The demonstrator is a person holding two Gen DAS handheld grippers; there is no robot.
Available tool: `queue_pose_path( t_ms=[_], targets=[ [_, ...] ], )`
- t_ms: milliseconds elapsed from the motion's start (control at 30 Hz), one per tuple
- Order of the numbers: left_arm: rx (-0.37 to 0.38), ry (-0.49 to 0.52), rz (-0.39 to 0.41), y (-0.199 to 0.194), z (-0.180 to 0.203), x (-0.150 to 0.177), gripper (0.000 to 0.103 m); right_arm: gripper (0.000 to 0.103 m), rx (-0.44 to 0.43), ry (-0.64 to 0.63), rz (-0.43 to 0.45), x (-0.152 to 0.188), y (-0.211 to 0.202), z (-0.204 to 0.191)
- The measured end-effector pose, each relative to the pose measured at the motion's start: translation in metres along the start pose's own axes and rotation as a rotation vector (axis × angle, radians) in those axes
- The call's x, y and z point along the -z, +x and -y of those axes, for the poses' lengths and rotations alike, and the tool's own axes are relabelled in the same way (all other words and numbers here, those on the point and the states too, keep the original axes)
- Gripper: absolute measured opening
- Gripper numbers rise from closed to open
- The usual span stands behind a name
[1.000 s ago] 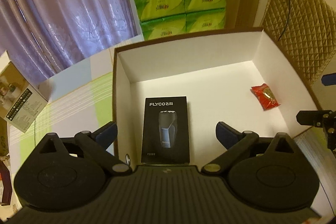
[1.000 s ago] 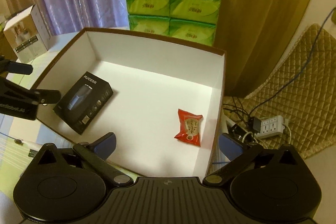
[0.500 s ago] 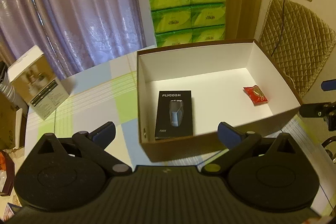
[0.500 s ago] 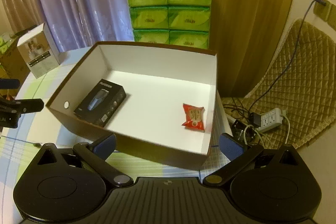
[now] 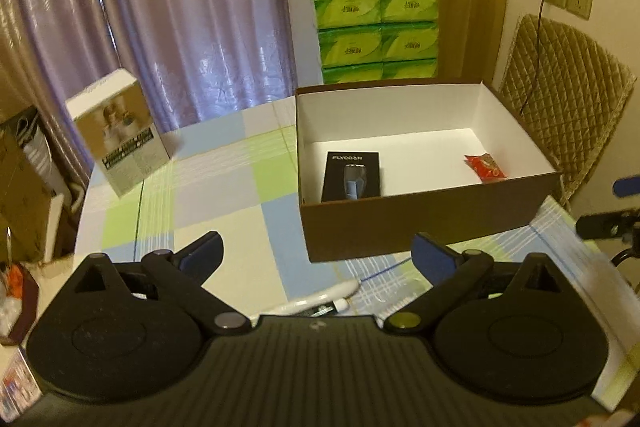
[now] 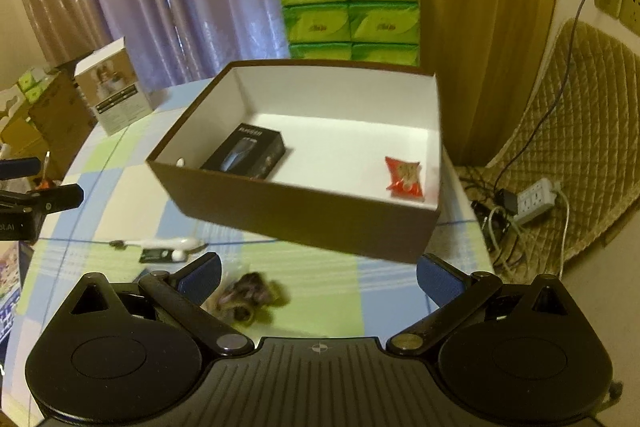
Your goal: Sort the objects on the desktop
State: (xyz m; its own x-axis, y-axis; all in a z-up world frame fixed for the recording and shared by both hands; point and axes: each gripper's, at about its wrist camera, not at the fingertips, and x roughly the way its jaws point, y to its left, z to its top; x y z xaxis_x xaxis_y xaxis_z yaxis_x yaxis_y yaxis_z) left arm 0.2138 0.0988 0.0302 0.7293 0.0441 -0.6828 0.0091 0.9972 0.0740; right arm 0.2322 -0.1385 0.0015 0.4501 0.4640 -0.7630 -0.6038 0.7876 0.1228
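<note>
Right wrist: black shaver box [image 6: 248,151] lies flat in carton [image 6: 304,215].

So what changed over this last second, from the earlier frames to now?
Both the left hand-held gripper and the right hand-held gripper pulled back from above the cardboard box, open and empty throughout. Nothing was gripped or released. The black shaver box and red snack packet lie unmoved inside.

The left gripper [image 5: 318,253] is hovering with its jaws spread wide and nothing between the blue pads [image 5: 202,253]. The right gripper [image 6: 318,273] is likewise gaping and, seemingly, empty, though its view is blurred.
</note>
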Motion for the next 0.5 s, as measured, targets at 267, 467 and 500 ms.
queue_pose_path(
  t_ms=[267, 467, 500],
  targets=[
    [0.021, 0.020, 0.011, -0.022, 0.008, 0.019, 0.099, 0.101, -0.021, 0.010, -0.007, 0.022, -0.012, -0.006],
    [0.013, -0.006, 0.000, -0.034, 0.012, 0.037, 0.099, 0.101, -0.024, 0.016, -0.013, 0.039, -0.016, -0.006],
    [0.014, -0.012, -0.005, -0.035, 0.012, 0.040, 0.099, 0.101, -0.026, 0.019, -0.017, 0.043, -0.017, -0.007]
  ],
)
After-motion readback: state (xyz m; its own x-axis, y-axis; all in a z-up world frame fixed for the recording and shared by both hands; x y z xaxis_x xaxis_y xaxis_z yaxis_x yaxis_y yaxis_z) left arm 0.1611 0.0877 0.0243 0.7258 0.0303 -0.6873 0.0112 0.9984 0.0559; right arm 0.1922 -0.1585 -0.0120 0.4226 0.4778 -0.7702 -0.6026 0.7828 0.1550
